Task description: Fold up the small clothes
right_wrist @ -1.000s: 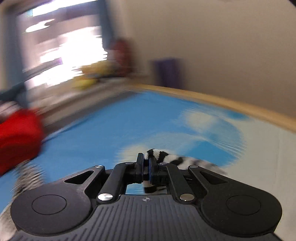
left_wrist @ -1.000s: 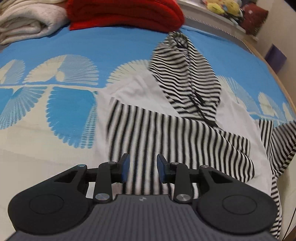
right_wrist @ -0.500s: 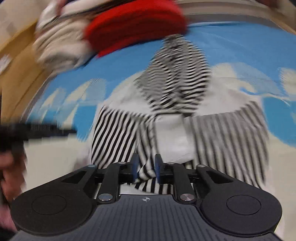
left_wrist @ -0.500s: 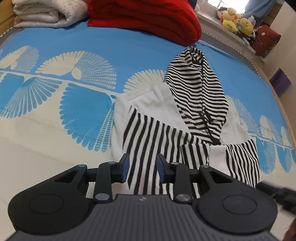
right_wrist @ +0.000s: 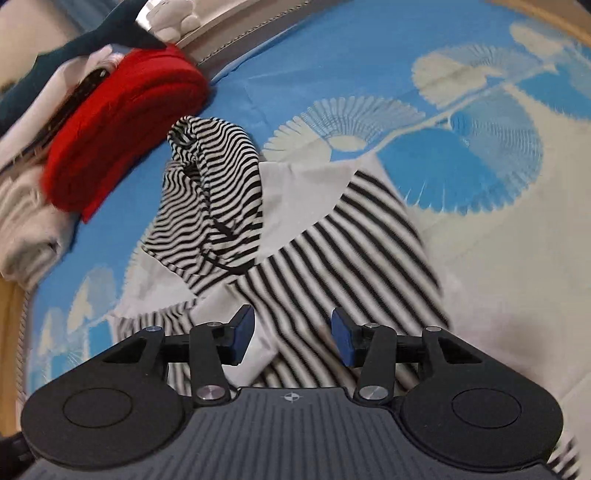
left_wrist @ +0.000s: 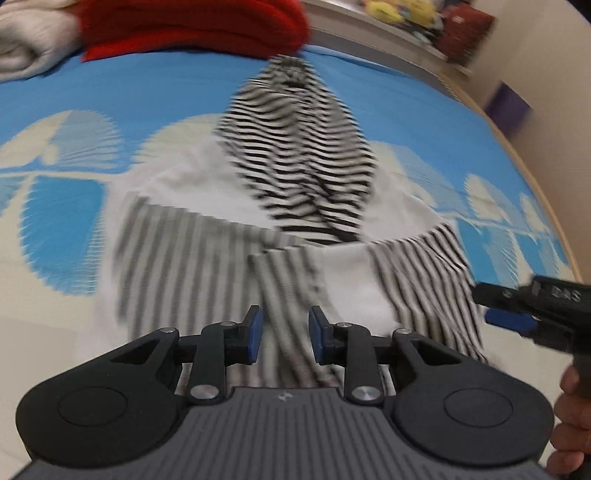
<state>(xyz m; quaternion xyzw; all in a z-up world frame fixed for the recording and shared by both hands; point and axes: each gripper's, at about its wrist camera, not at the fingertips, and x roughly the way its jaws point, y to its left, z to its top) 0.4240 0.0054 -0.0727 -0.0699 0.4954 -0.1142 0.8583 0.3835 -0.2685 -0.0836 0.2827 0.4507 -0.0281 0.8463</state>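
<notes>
A black-and-white striped hoodie (left_wrist: 295, 177) with a white body lies flat on the blue patterned bed sheet (left_wrist: 147, 92), hood pointing away. Both striped sleeves are folded across its front. My left gripper (left_wrist: 284, 334) hovers over the lower middle of the hoodie; its jaws are closing with a gap left and do not press on the cloth. My right gripper (right_wrist: 291, 338) hangs over the right sleeve (right_wrist: 351, 258); its jaws are opening and the fabric lies free beneath them. In the left wrist view the right gripper (left_wrist: 506, 310) enters from the right edge, held by a hand (left_wrist: 572, 402).
A folded red blanket (left_wrist: 192, 26) and a folded white blanket (left_wrist: 29, 40) lie at the head of the bed, just beyond the hood. Plush toys (left_wrist: 391, 11) sit on a ledge behind. The wooden bed edge (left_wrist: 535, 177) runs down the right side.
My right gripper was shut on a striped sleeve; it has swung over the hoodie and opened, leaving the sleeve folded across the front. My left gripper's jaws have narrowed slightly.
</notes>
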